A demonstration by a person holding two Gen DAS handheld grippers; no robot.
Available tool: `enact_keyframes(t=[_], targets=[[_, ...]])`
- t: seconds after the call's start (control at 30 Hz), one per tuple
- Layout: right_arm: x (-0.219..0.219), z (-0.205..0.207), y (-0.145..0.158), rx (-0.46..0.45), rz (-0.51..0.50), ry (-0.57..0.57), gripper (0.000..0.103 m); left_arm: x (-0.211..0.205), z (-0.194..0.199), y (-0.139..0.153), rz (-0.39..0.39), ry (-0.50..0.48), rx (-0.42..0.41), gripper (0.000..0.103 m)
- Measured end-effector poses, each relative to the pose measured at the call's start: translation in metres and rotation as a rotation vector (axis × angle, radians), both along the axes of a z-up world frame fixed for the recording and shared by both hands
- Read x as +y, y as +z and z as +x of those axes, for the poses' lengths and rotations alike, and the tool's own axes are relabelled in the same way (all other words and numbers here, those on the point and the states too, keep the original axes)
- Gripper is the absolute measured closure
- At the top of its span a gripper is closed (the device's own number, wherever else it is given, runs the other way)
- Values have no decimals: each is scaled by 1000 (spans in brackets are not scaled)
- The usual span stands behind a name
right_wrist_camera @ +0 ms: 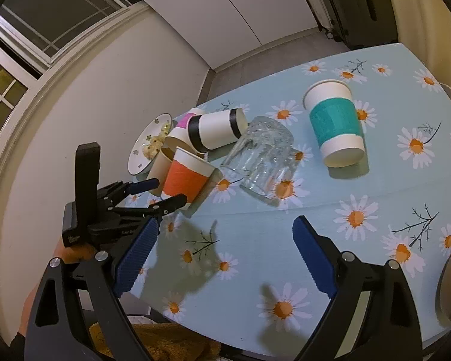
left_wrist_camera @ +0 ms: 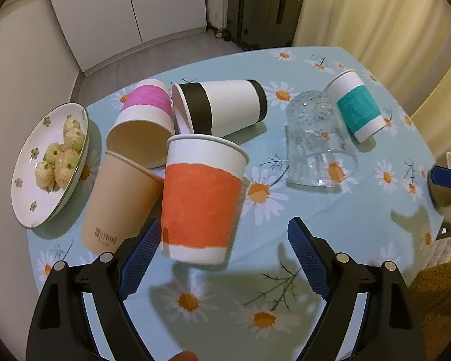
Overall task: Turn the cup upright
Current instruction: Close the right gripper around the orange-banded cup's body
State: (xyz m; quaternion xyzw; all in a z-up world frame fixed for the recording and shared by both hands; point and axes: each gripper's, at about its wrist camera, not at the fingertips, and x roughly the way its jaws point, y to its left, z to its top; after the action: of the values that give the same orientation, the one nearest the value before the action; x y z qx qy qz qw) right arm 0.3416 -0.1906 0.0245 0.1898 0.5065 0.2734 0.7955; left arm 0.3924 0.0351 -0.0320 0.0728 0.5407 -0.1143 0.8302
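Observation:
A paper cup with an orange band [left_wrist_camera: 200, 201] stands upright, mouth up, on the daisy tablecloth. It also shows in the right wrist view [right_wrist_camera: 187, 177]. My left gripper [left_wrist_camera: 224, 233] is open with the cup's base between its blue pads; the left pad [left_wrist_camera: 145, 248] is close to the cup's side, the right pad is apart. In the right wrist view the left gripper [right_wrist_camera: 168, 191] sits at the cup's base. My right gripper [right_wrist_camera: 225, 240] is open and empty above the bare cloth. A teal-banded cup [right_wrist_camera: 335, 123] lies on its side.
A black-banded cup [left_wrist_camera: 222, 106], a pink-banded cup [left_wrist_camera: 144, 120] and a brown cup [left_wrist_camera: 118, 201] lie on their sides behind the orange cup. A glass mug [left_wrist_camera: 315, 138] lies tipped. A plate of fruit [left_wrist_camera: 27, 198] sits at the table's left edge.

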Motion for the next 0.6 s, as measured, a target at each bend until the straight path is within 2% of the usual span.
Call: enact_keyframes(t=[0.13, 0.2, 0.37, 0.43, 0.47, 0.6], targets=[[-2, 4, -3, 10, -5, 2, 12, -5, 13, -9, 41, 2, 33, 23], [-1, 4, -6, 15, -14, 9, 12, -7, 15, -11, 44, -4, 47, 30], [0, 2, -9, 25, -18, 22, 12, -15, 22, -22, 91, -19, 85, 30], [-1, 1, -8, 23, -16, 19, 12, -17, 23, -26, 101, -22, 92, 35], [-3, 1, -7, 22, -13, 17, 12, -17, 23, -28, 102, -22, 100, 42], [-5, 0, -5, 18, -12, 15, 12, -15, 24, -31, 98, -15, 106, 43]])
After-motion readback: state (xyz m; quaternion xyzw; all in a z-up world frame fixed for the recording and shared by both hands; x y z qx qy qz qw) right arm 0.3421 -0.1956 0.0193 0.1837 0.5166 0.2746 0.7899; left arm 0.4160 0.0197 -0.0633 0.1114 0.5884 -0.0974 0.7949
